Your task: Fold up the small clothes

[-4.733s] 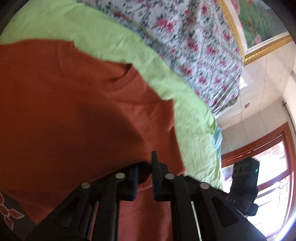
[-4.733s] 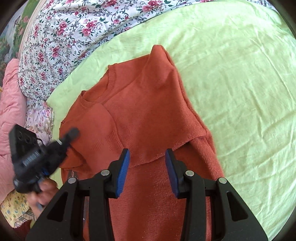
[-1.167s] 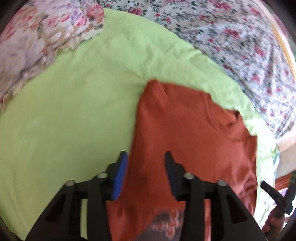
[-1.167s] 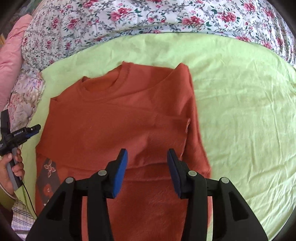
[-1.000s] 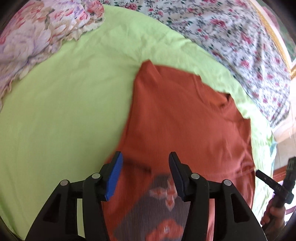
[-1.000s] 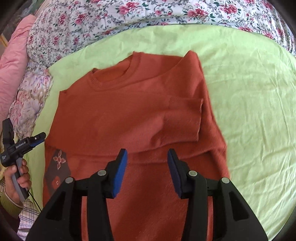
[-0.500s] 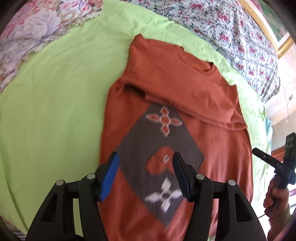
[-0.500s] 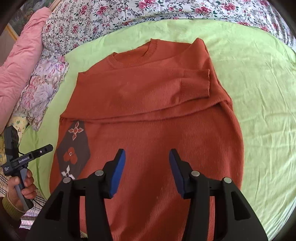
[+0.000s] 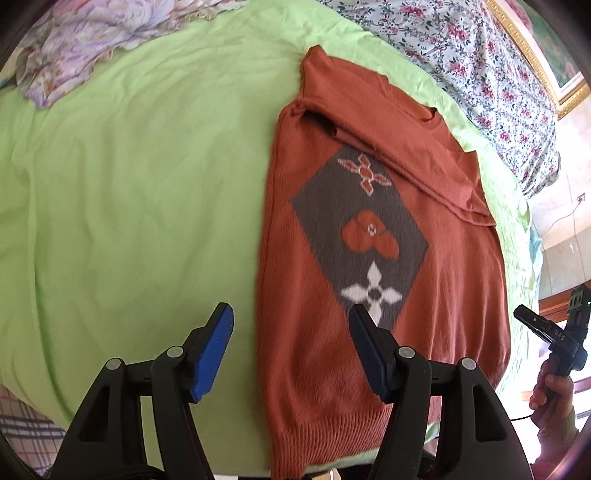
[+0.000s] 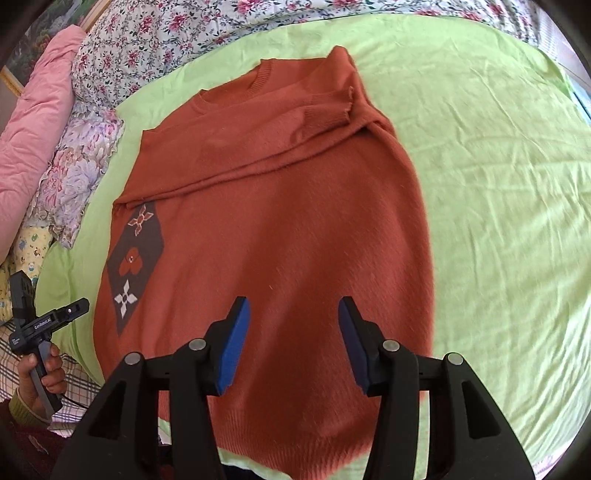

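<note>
The orange sweater [image 10: 280, 221] lies flat on the green sheet [image 10: 498, 184] of the bed, hem toward the near edge and collar toward the floral quilt [image 10: 184, 26] at the head. Both sleeves are already laid across the chest: one cuff [image 10: 332, 109] rests near the shoulder on one side, and a straight fold line runs beneath it from side seam to side seam. A grey diamond patch [image 9: 358, 236] with flower motifs shows low on the body near one side seam. By my judgement the sleeve stage is complete and the body fold is not yet begun; the hem remains fully extended, so bringing it up toward the collar is what is left. The left gripper [image 9: 290, 354] hangs above the hem corner with its jaws parted and nothing between them; they have just been opening wider. The right gripper [image 10: 291, 345] hangs above the hem on the other side, jaws likewise apart and empty, pads clear of the knit. Each camera also catches the other tool in the person's hand [image 10: 40, 373] off the bed's edge. No basket, box or other container is visible in either view; a pink bolster [image 10: 33, 122] and a frilled floral pillow [image 10: 77, 166] sit beside the sheet.
</note>
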The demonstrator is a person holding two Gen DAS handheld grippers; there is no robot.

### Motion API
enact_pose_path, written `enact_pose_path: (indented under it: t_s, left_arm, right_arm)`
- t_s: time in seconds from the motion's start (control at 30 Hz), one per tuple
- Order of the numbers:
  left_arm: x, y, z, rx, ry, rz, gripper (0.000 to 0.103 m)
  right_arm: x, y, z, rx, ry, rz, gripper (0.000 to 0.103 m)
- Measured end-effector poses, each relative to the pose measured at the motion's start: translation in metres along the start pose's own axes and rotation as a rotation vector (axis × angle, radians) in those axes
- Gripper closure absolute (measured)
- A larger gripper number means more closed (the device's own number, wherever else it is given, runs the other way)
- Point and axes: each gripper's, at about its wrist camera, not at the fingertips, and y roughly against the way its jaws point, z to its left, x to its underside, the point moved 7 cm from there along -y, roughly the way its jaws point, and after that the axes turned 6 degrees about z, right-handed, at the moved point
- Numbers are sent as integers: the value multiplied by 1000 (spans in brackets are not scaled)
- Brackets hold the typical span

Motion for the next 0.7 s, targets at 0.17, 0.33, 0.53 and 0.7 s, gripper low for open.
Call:
enact_pose_path:
  t_s: [0.17,0.33,0.53,0.7]
  left_arm:
    - [20,-4,2,10,-15,36,38]
    - [36,-14,5,4,-10,59,37]
    - [56,-23,1,39,-5,77,38]
    - [64,-29,-10,84,-39,73,38]
  right_arm:
    - [20,11,-22,24,-35,-2,52]
    - [38,21,-44,46,-71,-9,52]
    - [54,17,-73,18,-143,-8,52]
    - [61,2,-81,-124,-184,-24,52]
